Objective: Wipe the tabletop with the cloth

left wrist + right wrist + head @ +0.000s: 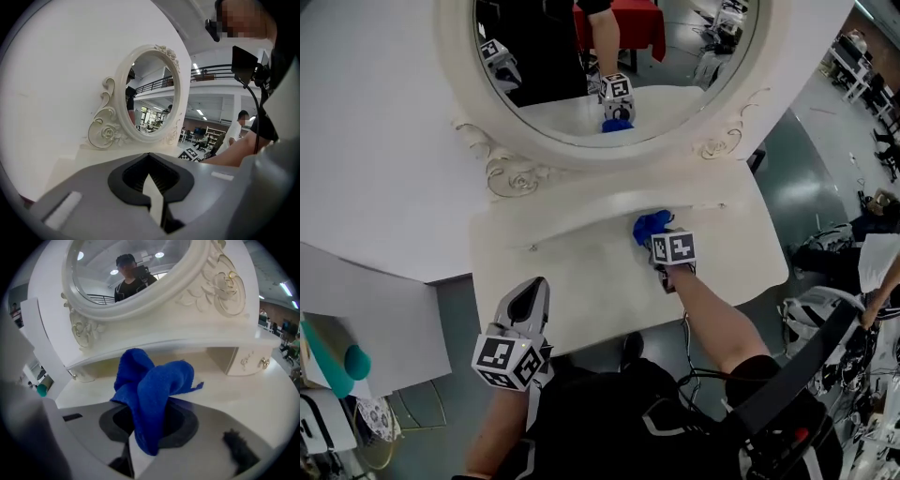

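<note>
**Blue cloth at tabletop's back edge**

R gripper (659,242) is clamped on the bunched blue cloth (649,225), at the tabletop (572,281) back edge, below the mirror (609,56). L gripper (528,302) is closed & empty, off the front edge. Best approach: press the cloth flatter, sweep w/ overlapping strokes.

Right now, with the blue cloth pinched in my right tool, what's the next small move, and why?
Probably lower the right tool so the cloth presses flat, then sweep it left. It is bunched near the back of the tabletop, and the widest bare stretch lies to its left. The left tool is shut and empty.
</note>
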Demonstrator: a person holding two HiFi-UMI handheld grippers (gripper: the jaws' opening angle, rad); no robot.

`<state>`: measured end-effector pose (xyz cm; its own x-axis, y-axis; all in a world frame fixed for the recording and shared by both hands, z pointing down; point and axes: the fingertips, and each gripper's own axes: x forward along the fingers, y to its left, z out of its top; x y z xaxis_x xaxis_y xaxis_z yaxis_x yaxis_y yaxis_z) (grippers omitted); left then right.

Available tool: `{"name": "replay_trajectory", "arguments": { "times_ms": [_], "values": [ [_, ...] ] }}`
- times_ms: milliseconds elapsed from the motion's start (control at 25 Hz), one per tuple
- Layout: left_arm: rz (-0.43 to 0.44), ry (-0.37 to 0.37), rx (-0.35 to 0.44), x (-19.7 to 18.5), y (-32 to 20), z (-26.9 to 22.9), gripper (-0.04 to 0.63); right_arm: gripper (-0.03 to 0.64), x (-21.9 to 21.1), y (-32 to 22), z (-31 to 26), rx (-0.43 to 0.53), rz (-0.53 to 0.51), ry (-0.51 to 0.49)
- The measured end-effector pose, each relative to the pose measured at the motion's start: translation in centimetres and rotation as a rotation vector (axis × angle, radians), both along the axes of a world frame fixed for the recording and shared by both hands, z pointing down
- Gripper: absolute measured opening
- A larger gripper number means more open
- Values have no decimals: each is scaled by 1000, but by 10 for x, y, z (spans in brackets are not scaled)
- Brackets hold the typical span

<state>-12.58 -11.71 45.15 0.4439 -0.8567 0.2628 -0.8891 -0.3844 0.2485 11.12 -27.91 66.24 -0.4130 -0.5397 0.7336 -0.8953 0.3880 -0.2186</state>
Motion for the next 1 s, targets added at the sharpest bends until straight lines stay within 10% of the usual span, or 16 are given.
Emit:
{"name": "replay_trajectory", "arguments": {
  "times_ms": [1000],
  "values": [
    [224, 3, 19, 57, -20, -4, 8, 104, 28, 189, 6, -46, -78, -19]
  ]
}}
